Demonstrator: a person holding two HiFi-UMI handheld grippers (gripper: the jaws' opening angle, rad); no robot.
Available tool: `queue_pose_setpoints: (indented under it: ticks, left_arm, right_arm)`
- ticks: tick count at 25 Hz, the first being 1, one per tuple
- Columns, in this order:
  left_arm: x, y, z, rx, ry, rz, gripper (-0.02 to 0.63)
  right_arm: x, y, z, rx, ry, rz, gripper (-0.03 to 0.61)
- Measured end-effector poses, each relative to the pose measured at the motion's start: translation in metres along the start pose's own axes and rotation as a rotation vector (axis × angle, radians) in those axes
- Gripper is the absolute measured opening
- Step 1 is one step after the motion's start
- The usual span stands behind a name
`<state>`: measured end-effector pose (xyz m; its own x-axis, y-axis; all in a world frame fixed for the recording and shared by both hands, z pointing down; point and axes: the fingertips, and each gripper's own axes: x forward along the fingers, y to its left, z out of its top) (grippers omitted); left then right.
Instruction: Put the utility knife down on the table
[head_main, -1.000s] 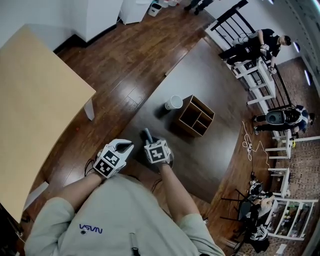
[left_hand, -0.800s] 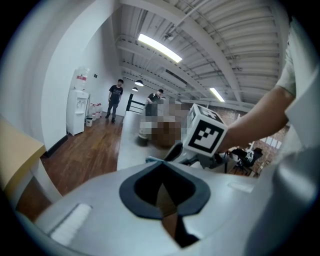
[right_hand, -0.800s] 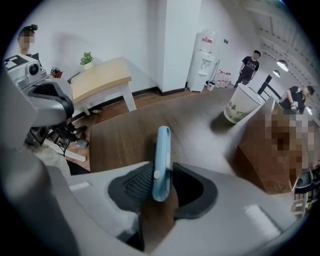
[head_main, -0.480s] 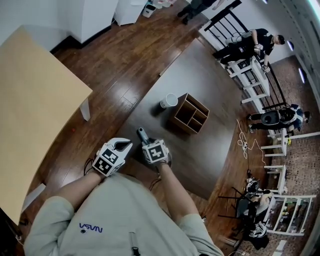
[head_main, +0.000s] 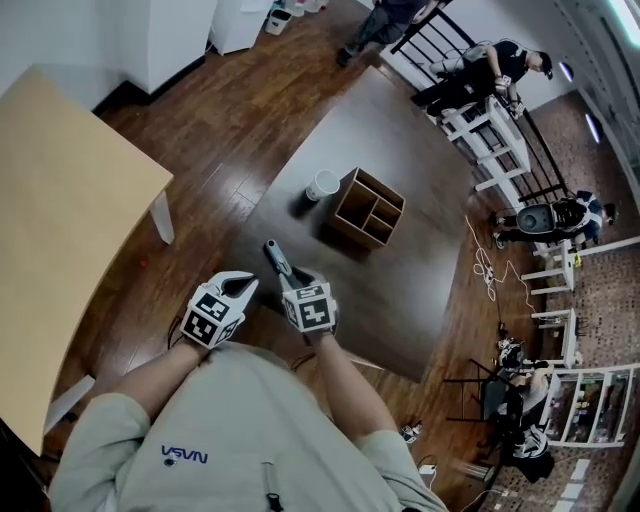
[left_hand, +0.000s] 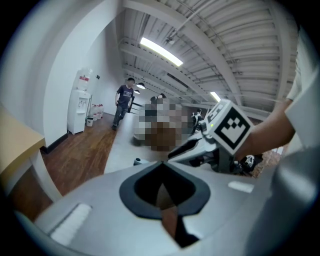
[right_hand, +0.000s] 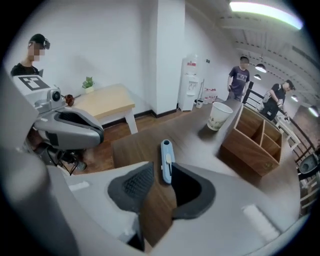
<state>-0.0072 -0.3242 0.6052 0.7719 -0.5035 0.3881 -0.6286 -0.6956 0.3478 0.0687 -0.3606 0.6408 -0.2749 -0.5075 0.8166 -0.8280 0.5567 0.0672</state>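
Note:
The light blue utility knife (head_main: 275, 256) (right_hand: 166, 160) lies flat on the dark table (head_main: 400, 130), near its front edge. My right gripper (head_main: 291, 279) (right_hand: 161, 172) hovers just above and behind the knife, open. Its jaws have just been closing a little, with nothing gripped between them; the knife shows on the table through the gap. My left gripper (head_main: 244, 286) (left_hand: 160, 167) hangs to the left, off the table's edge, with its tips together and nothing in them.
A white paper cup (head_main: 322, 185) (right_hand: 220, 116) and a wooden compartment box (head_main: 368, 208) (right_hand: 255, 142) stand further back on the table. A light wood table (head_main: 60, 200) is at the left. People stand by the railing at the back.
The right gripper has let go of the knife and lifted back from it; the knife now lies alone on the table. The left gripper has hardly moved.

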Motion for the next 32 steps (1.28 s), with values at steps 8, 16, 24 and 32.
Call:
queue_pose_setpoints:
  ticks: [8, 16, 24, 32]
  left_arm:
    - [-0.016, -0.024, 0.016, -0.029, -0.08, 0.029, 0.002]
    - [-0.031, -0.076, 0.016, -0.002, -0.117, 0.042, 0.002]
    - [-0.058, -0.135, 0.026, 0.054, -0.183, 0.06, 0.002]
    - [-0.103, -0.213, 0.016, 0.077, -0.26, 0.105, 0.002]
  right_arm:
    - [-0.068, 0.016, 0.005, 0.08, -0.237, -0.014, 0.002]
    - [-0.14, 0.032, 0.003, 0.122, -0.427, -0.006, 0.002]
    - [-0.19, 0.047, -0.025, 0.124, -0.518, 0.038, 0.002]
    - [-0.251, 0.078, -0.066, 0.103, -0.598, 0.101, 0.002]
